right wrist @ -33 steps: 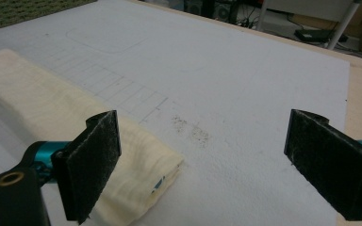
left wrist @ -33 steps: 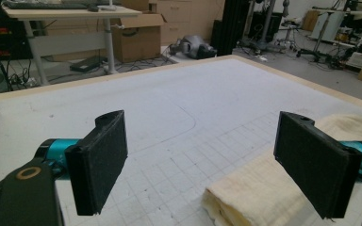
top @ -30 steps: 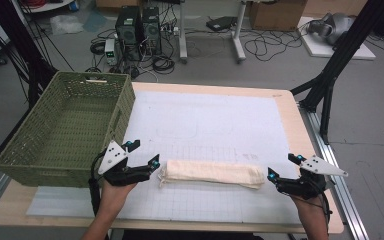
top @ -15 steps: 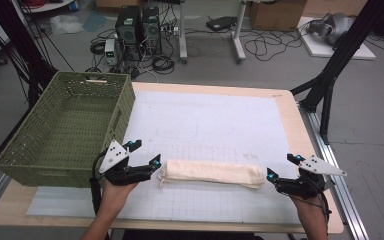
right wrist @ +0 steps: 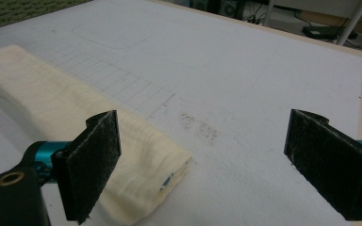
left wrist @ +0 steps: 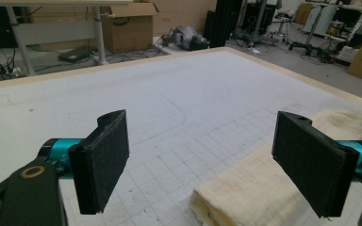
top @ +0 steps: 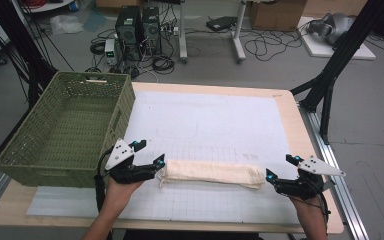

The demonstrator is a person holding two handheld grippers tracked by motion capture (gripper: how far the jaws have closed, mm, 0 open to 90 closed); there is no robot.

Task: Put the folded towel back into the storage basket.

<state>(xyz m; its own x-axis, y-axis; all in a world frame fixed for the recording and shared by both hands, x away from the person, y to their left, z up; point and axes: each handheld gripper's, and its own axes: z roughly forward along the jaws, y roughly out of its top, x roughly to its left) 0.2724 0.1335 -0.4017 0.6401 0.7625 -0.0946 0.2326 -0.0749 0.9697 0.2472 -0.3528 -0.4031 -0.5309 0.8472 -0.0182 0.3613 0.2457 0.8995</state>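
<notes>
Barely any change from a second ago. Left gripper (top: 149, 161) crept a touch closer to the near end of the folded cloth (top: 211, 173), right gripper (top: 280, 172) nudged in slightly toward the far end. Cloth itself hasn't budged, basket neither.

Both sets of jaws spread wide, gripping nothing. From the left gripper view (left wrist: 202, 169): cloth end (left wrist: 259, 193) sitting low between the jaws, nearer the right-hand pad (left wrist: 313, 169), just ahead of the tips; can't tell if touching. From the right gripper view (right wrist: 217, 165): other cloth end (right wrist: 136, 155) right beside the left-hand pad (right wrist: 92, 162), partly behind it, with bare mat ahead of the other pad.

Textures: cream cloth, soft and slightly ribbed, folded into a long flat strip, layered edges showing at the ends, a tiny blue tag peeking out at the right gripper's end. Pads black, flat, rectangular, fuzzy-looking, on teal mounts. White mat (top: 215, 120) with a faint printed grid and a rounded outline, a few dark specks ahead of the right gripper. Pale wooden table (top: 305, 130) edge around the mat. Green woven basket (top: 55, 165), rectangular, open lattice, just beyond and outboard of the left gripper.
</notes>
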